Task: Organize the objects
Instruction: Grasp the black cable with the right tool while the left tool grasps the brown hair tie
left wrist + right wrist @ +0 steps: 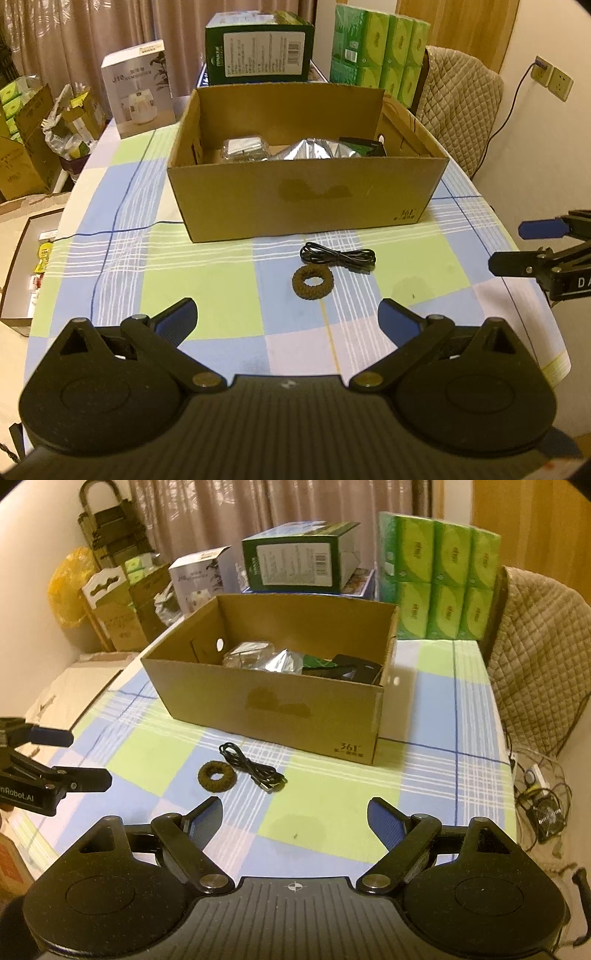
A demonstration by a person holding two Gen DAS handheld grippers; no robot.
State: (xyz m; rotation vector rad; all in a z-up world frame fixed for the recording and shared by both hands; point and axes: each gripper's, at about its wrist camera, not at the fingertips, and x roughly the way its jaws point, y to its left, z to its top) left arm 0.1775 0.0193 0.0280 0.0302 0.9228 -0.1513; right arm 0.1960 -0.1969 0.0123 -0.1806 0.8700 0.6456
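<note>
An open cardboard box [306, 195] [273, 701] stands on the checked tablecloth and holds a silver foil pouch [314, 149] [282, 662], a clear plastic case [245, 147] and a dark packet [351, 672]. In front of it lie a coiled black cable [338, 258] [255, 768] and a brown hair ring [313, 282] [217, 771]. My left gripper [288, 310] [85, 757] hangs open just short of the ring, nothing between its fingers. My right gripper [295, 808] [509, 245] is open too, empty, to the right of both items.
Behind the box stand a white carton [140, 88], a green carton [258, 51] and a green tissue pack [380, 62]. A quilted chair back [458, 107] is at the right. Cartons [26, 147] crowd the floor at the left; cables and a small fan [546, 816] lie at the right.
</note>
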